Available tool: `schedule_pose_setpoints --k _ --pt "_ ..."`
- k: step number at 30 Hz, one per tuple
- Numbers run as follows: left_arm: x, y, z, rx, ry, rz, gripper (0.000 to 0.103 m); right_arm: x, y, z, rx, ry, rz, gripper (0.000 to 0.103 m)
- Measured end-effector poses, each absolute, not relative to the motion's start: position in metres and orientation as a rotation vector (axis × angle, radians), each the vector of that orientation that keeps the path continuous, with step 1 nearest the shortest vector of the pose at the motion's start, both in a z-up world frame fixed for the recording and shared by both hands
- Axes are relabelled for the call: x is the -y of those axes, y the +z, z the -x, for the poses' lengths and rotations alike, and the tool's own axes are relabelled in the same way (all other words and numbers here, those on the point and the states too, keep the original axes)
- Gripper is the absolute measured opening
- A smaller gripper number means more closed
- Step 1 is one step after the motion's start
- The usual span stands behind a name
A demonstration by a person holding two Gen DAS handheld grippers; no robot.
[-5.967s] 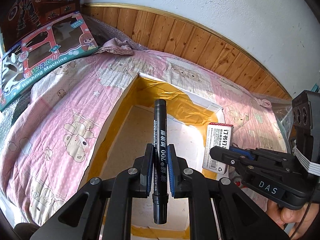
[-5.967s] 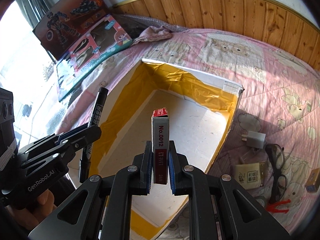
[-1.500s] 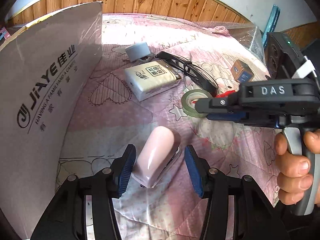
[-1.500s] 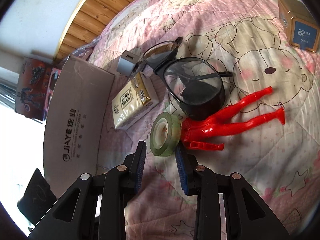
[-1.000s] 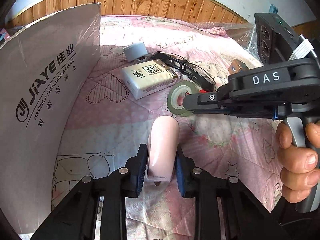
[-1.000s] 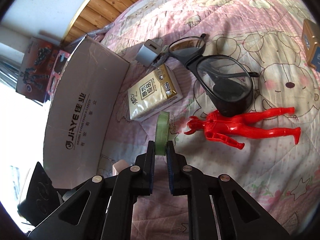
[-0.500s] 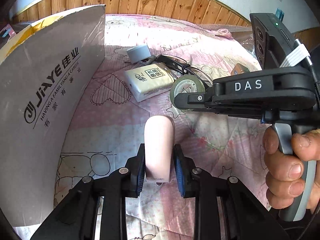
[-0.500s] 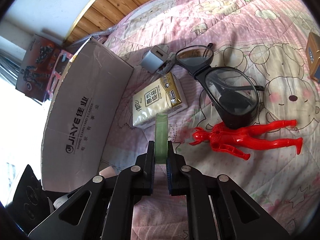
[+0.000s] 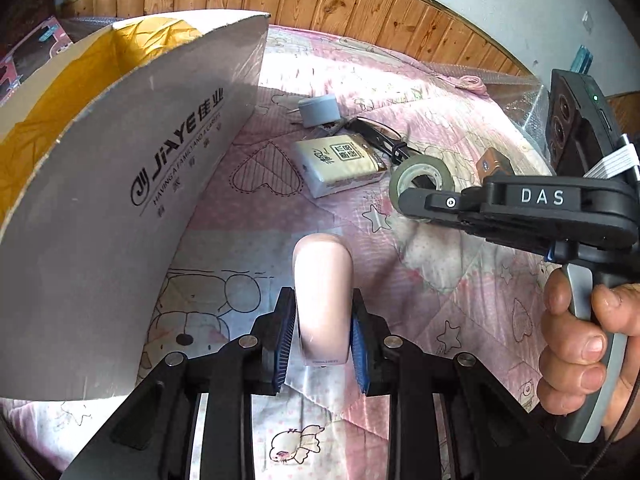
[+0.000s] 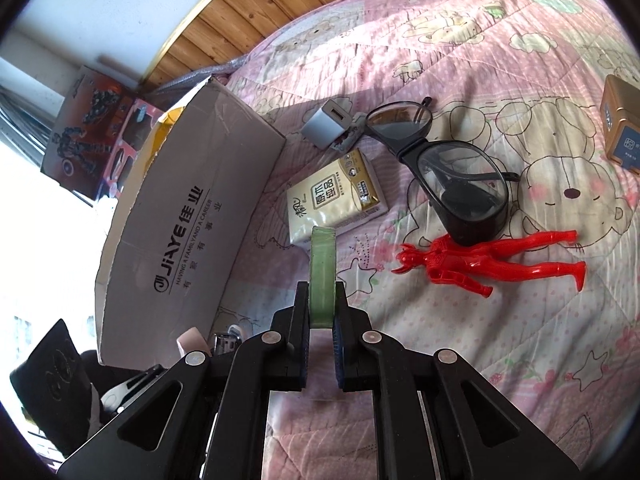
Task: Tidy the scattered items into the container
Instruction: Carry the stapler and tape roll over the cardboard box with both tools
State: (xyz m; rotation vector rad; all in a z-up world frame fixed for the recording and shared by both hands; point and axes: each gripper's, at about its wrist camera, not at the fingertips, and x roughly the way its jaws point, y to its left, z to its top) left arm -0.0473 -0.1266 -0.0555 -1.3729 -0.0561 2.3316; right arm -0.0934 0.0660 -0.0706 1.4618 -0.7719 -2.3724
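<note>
Both grippers carrying items beside the cardboard box (image 9: 120, 208).
The left gripper (image 9: 323, 338) is clamping a pink case (image 9: 323, 280); the right gripper (image 10: 322, 320) is pinching a green tape roll (image 10: 322, 272) edge-on.

pale pink stapler (image 9: 323, 296), green tape roll (image 10: 322, 276), red figure (image 10: 486, 262)

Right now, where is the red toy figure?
In the right wrist view the red toy figure lies on the pink quilt, right of the held tape roll, just below the black glasses.
</note>
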Motion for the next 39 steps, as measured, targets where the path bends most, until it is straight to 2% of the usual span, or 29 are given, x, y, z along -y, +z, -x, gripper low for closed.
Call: schedule_pose_setpoints --k 18,29,39 --pt "0.144 -0.001 0.036 0.002 2.522 1.339 0.027 -0.048 -0.049 0.061 0.684 -2.408 -1.398 0.01" --pt "0.157 0.028 0.02 0.056 2.554 1.265 0.027 -0.027 -0.022 0.034 0.555 -2.471 -1.319 0.01" --pt "0.173 0.047 0.011 0.108 2.577 1.221 0.027 -0.003 -0.007 0.005 0.523 -2.455 -1.286 0.01"
